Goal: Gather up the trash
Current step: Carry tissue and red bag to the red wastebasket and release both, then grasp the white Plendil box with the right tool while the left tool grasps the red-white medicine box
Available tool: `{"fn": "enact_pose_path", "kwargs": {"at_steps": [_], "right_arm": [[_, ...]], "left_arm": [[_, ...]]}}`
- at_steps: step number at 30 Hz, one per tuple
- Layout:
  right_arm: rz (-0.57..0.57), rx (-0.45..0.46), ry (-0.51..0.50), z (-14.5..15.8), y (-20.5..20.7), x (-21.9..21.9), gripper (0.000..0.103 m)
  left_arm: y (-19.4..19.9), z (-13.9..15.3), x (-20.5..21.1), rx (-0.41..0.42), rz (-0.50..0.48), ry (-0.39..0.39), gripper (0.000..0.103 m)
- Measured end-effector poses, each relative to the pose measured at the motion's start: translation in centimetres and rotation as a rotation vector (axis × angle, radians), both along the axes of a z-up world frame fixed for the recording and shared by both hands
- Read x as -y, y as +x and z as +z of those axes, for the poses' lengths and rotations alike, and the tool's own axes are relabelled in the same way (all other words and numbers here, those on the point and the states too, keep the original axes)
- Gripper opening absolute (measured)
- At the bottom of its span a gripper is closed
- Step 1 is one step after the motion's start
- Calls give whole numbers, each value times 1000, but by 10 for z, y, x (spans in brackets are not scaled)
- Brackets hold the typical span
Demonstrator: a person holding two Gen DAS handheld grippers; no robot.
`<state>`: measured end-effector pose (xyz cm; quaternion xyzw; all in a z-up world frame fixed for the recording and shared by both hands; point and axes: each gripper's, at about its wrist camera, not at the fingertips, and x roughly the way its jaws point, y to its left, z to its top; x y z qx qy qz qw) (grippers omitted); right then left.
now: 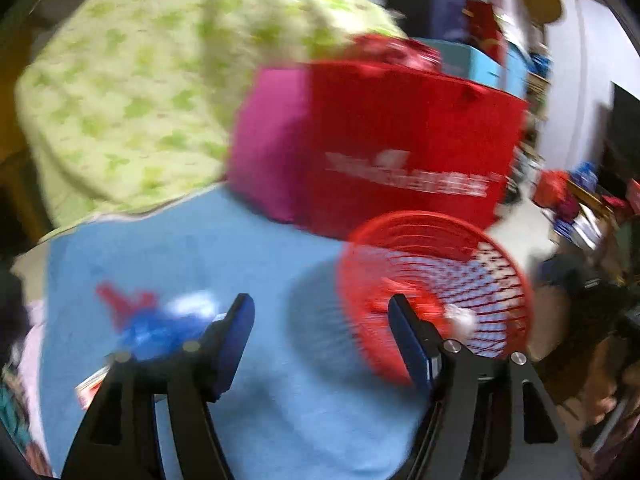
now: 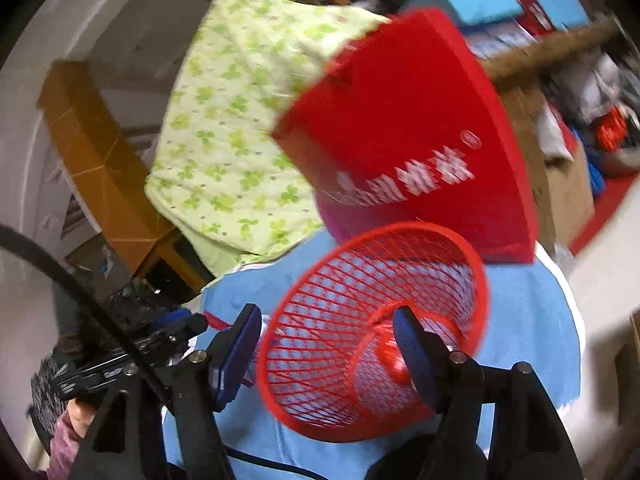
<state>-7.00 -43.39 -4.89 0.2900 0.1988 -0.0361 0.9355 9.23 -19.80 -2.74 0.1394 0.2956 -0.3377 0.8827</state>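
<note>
Left wrist view is blurred, but the big shapes read fine: a blue cloth point(image 1: 260, 320) covers the table, a green-patterned quilt point(image 1: 140, 92) is heaped behind it, and a red bag point(image 1: 408, 148) with white lettering stands at the far edge of the cloth. Just in front of that bag sits the red mesh basket point(image 1: 436, 292), with a small white crumpled scrap point(image 1: 462, 320) showing low inside it, partly behind the right-hand finger. Over on the left of the cloth lies a blue and red wrapper point(image 1: 160, 320), well apart from the basket. The left gripper point(image 1: 320, 340) has its jaws spread wide, nothing between them but bare cloth. Right wrist view now: the same basket point(image 2: 372, 332) appears tilted, mouth toward the camera, and the right gripper point(image 2: 328, 348) is spread too, one finger outside the mesh wall, the other in front of the mouth, pads not pressing it. At lower left the other gripper point(image 2: 160, 336) is seen, with a hand point(image 2: 76, 420) gripping its handle.
</note>
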Motion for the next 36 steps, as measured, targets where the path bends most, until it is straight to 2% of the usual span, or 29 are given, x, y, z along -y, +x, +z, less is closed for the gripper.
{"fn": "enact_pose_path", "kwargs": {"at_steps": [4,7,8,12,16,19,22,25,27,32,36], "right_arm": [[120,85,-80,30,10,-42,72],[222,113,-124,43,29,-80,72],[260,112,-123,45,38,-94,72],[376,49,-65,33,81,-136,72],[439,-73,5,-2,131,-168,72],[466,-191,43,-36,168,-184,72],[478,-269,10,-67,196,-199,72],[513,-333,-31,-97,225,-214,61],[526,-380,-74,-115,244,-224,45],[529,-435,-146,-147,285,-244,41],[539,-459,-164,-162,307,-252,38]], "left_arm": [[22,-3,-88,36,207,-10,74],[37,-16,-152,90,389,46,74],[41,-22,-170,94,442,67,75],[54,-47,-219,57,548,79,75],[69,-79,-244,2,585,78,75],[86,-105,-254,-81,608,45,75],[100,-126,-261,-152,602,-20,75],[111,-143,-260,-196,612,1,75],[117,-146,-259,-187,614,12,75],[139,-148,-262,-173,621,20,75],[161,-148,-261,-180,559,16,75]]}}
